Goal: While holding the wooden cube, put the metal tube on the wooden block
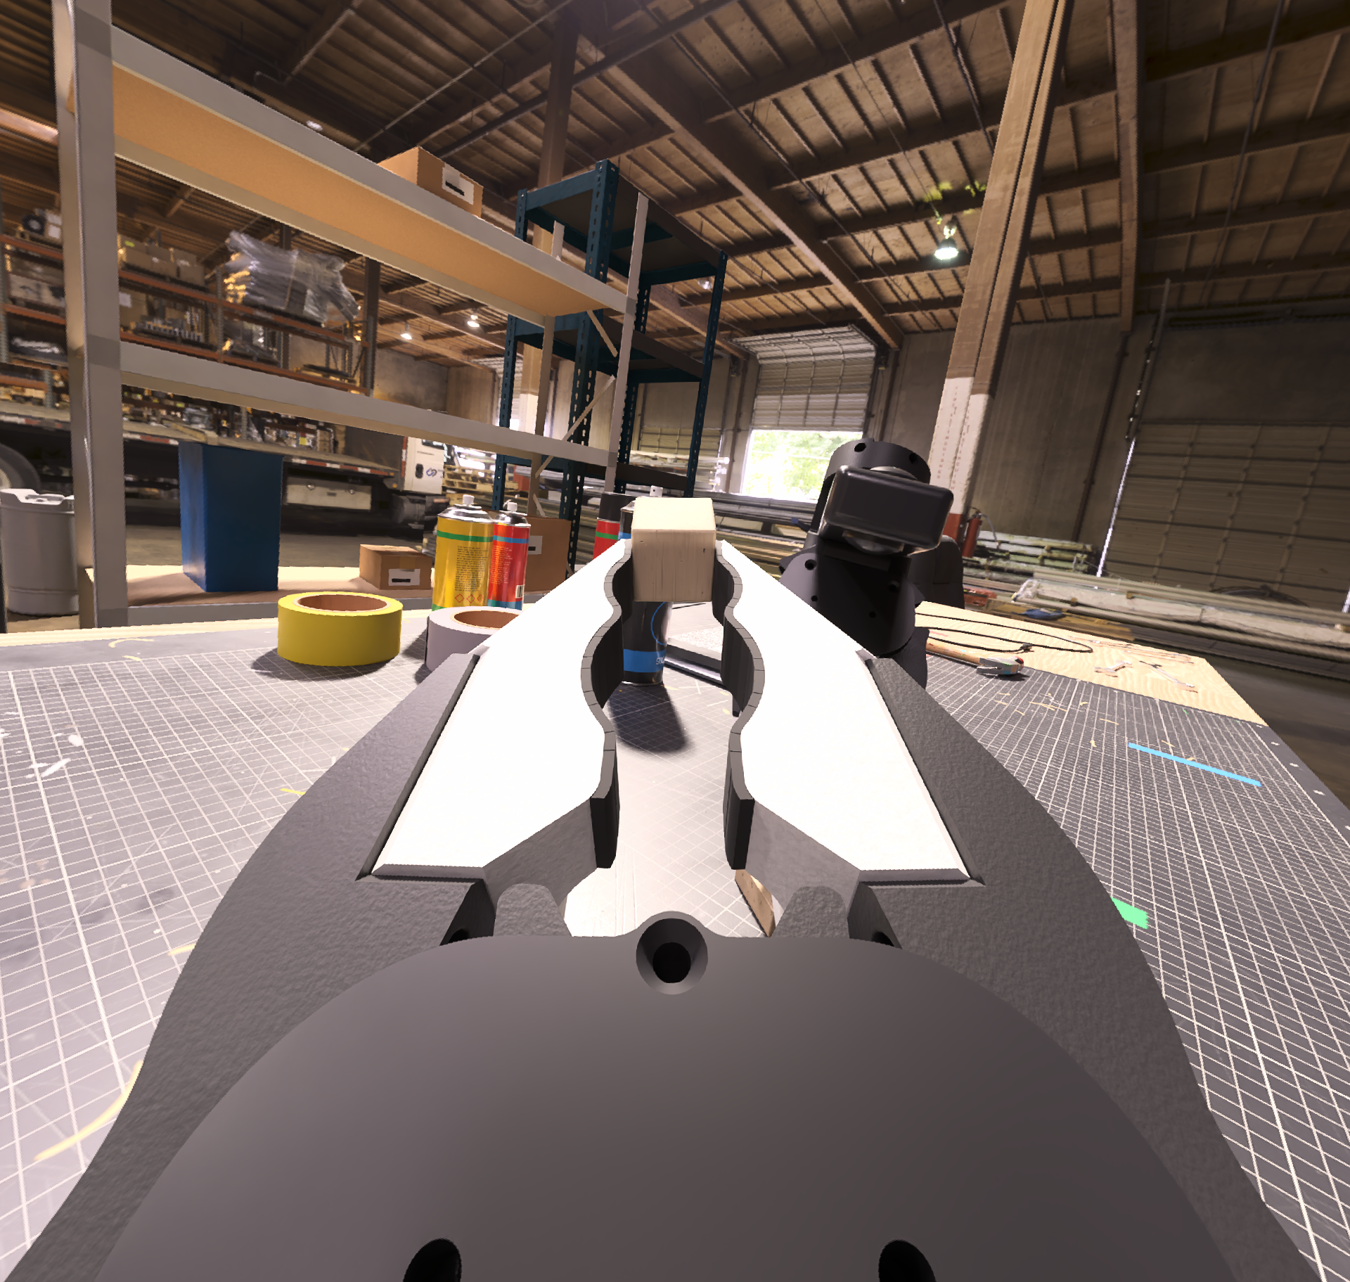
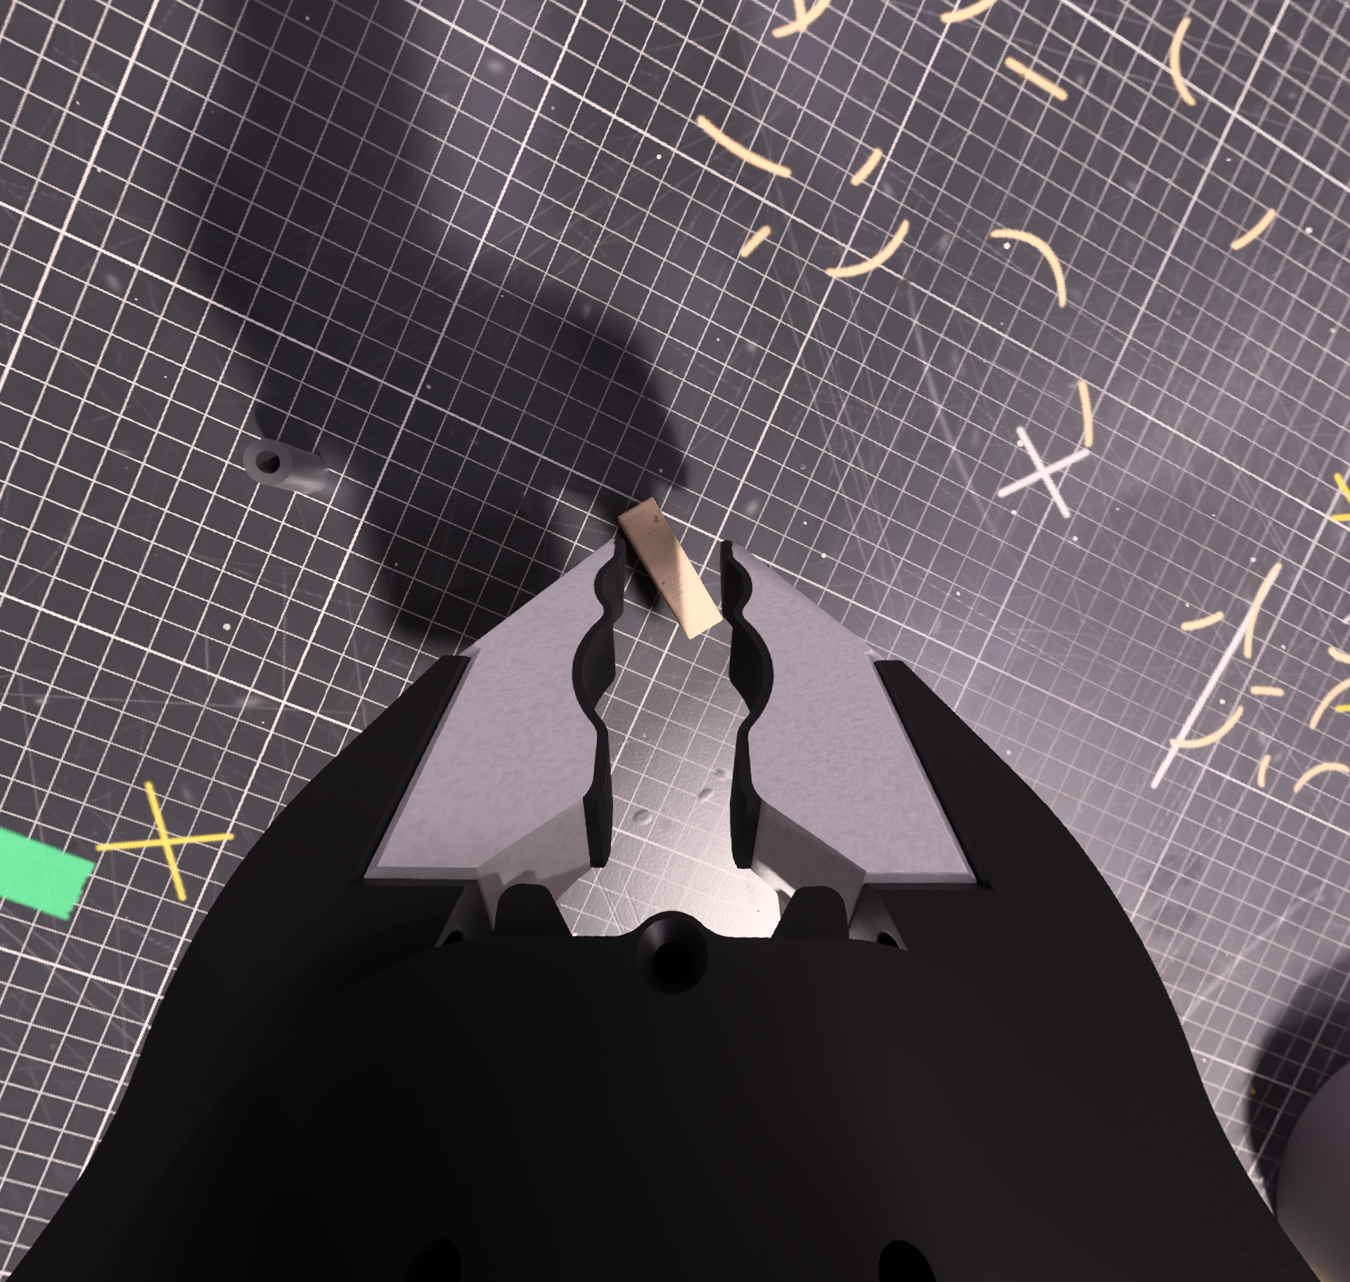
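In the left wrist view my left gripper is shut on the pale wooden cube, pinched at the fingertips above the cutting mat. The right gripper hovers just beyond it to the right, pointing down. In the right wrist view my right gripper is open and empty, looking straight down. The thin wooden block lies flat on the mat below its fingertips. The small grey metal tube lies on its side, off to the left. An end of the block shows under the left gripper.
A yellow tape roll, a grey tape roll, spray cans and a dark can with a blue band stand at the mat's far side. Shelving rises behind. A green tape strip lies left.
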Tool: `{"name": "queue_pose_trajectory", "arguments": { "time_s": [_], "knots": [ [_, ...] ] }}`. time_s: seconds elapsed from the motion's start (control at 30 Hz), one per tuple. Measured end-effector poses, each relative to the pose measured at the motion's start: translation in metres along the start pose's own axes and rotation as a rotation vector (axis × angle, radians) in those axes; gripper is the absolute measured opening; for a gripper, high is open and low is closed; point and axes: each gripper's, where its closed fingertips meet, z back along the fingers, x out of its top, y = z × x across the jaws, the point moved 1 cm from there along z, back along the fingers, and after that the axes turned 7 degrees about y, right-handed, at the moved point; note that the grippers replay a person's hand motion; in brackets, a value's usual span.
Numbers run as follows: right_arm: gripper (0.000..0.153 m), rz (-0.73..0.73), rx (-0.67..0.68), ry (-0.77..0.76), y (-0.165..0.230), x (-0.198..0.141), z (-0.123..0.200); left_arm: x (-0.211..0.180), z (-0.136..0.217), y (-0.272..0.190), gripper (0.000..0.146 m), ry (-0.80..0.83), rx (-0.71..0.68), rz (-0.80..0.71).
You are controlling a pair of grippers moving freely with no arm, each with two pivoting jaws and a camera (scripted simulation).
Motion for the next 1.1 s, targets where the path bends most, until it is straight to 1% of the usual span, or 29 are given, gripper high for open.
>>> {"name": "queue_pose_trajectory", "arguments": {
  "time_s": [0.03,0.1,0.2,0.3,0.4,0.5,0.63,0.67,0.73,0.8,0.87,0.9,0.97,1.03,1.1],
  "knots": [
    [0.028,-0.006,-0.005,-0.005,0.000,0.000,0.003,0.000,0.000,0.000,0.020,-0.002,0.000,0.000],
    [0.034,-0.030,0.026,-0.043,0.005,0.004,0.008,0.001,0.001,0.001,0.020,-0.005,0.000,0.001],
    [0.039,-0.055,0.082,-0.106,0.024,0.018,0.009,0.001,0.002,0.002,0.020,-0.009,0.003,0.003],
    [0.041,-0.064,0.083,-0.112,0.042,0.028,-0.004,0.001,0.003,0.002,0.020,-0.014,0.003,0.006],
    [0.042,-0.087,0.079,-0.112,0.050,0.030,-0.017,0.001,0.003,0.002,0.020,-0.016,0.001,0.007],
    [0.039,-0.106,0.052,-0.121,0.050,0.031,-0.024,0.002,0.004,0.001,0.020,-0.021,-0.002,0.009],
    [0.028,-0.115,0.048,-0.142,0.049,0.031,-0.025,0.002,0.004,0.001,0.020,-0.025,-0.005,0.011],
    [0.027,-0.120,0.049,-0.150,0.047,0.031,-0.023,0.002,0.004,0.001,0.020,-0.026,-0.006,0.011],
    [0.019,-0.140,0.039,-0.197,0.039,0.028,-0.011,0.003,0.004,0.001,0.020,-0.029,-0.007,0.012],
    [0.018,-0.158,0.032,-0.232,0.028,0.022,0.001,0.003,0.004,0.001,0.020,-0.033,-0.009,0.015],
    [0.018,-0.157,0.023,-0.226,0.020,0.014,0.009,0.001,0.004,0.002,0.020,-0.032,-0.011,0.017],
    [0.019,-0.155,0.027,-0.220,0.021,0.013,0.011,0.001,0.003,0.002,0.020,-0.030,-0.011,0.019],
    [0.028,-0.139,0.067,-0.215,0.034,0.012,0.013,0.000,0.004,0.003,0.020,-0.030,-0.010,0.022],
    [0.036,-0.102,0.102,-0.205,0.058,0.014,0.011,0.000,0.005,0.004,0.020,-0.031,-0.007,0.022],
    [0.044,-0.072,0.149,-0.234,0.082,0.018,0.007,0.000,0.005,0.005,0.020,-0.034,-0.007,0.025]
  ]
}}
